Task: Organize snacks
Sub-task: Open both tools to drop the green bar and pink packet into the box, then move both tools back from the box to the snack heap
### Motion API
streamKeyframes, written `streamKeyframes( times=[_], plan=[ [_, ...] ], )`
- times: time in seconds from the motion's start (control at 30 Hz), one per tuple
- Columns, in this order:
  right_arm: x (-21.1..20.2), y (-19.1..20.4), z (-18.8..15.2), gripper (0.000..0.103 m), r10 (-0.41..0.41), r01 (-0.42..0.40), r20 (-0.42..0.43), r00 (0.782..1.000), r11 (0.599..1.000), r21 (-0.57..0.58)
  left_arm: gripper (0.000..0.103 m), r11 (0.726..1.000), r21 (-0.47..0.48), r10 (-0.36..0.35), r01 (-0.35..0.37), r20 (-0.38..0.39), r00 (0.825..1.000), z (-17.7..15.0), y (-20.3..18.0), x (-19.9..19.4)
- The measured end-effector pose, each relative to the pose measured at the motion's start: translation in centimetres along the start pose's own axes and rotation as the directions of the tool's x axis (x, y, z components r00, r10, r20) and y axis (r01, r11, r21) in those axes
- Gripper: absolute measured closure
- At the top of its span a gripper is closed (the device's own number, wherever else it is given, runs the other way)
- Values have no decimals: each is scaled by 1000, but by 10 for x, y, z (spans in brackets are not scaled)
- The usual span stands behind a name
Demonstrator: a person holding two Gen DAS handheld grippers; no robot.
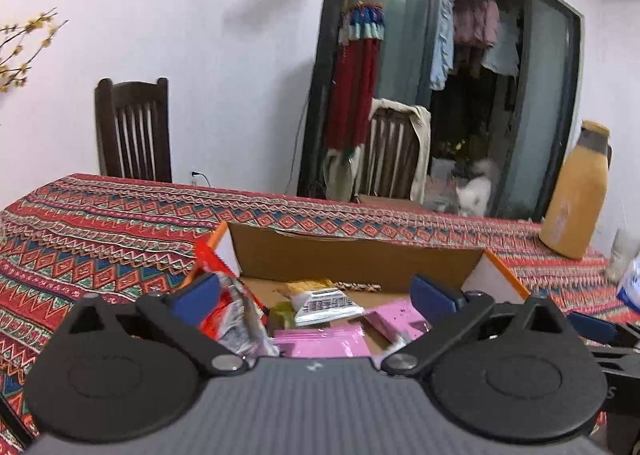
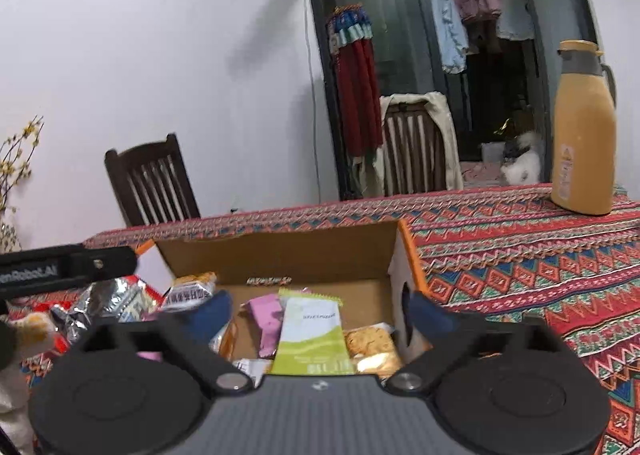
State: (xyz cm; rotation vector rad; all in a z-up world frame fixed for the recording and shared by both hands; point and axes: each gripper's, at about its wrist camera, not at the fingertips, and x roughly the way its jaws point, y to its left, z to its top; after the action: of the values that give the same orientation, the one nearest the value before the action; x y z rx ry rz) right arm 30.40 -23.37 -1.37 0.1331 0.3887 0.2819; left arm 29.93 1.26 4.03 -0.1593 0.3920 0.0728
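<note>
Left claw [image 1: 316, 297] and right claw [image 2: 320, 309] both stood with jaws wide apart, gripping nothing, poised over the open cardboard box [image 2: 280, 259] on the tabletop [image 2: 520, 255]. Most snack packets [image 2: 310, 335] lay loose inside the box. A red-and-silver packet [image 1: 230, 315] straddled its left wall. Judged largely done; tidying remained.

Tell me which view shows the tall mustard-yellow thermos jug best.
The right wrist view: the mustard-yellow thermos jug stands whole and upright on the patterned tablecloth, lid and handle visible. The left wrist view shows it at the right edge, leaning from lens distortion and less sharp.
</note>
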Motion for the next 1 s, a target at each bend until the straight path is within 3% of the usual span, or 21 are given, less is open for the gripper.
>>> streamKeyframes(
  times=[0.23, 0.83, 1.0],
  plan=[
    [-8, -4, 1, 0, -7, 7, 21, 1000, 999, 32, 0, 999, -51, 2, -3, -20, 1000, 3, 8, -1],
    [-22, 1, 7, 0, -18, 17, 20, 1000, 999, 29, 0, 1000, -15, -11, 11, 4, 1000, 9, -4, -19],
    [-52, 9, 14, 0, 11, -10, 61, 998, 1000, -8, 0, 1000, -14, -28, 28, 13, 1000, 16, -7, -36]
  ],
)
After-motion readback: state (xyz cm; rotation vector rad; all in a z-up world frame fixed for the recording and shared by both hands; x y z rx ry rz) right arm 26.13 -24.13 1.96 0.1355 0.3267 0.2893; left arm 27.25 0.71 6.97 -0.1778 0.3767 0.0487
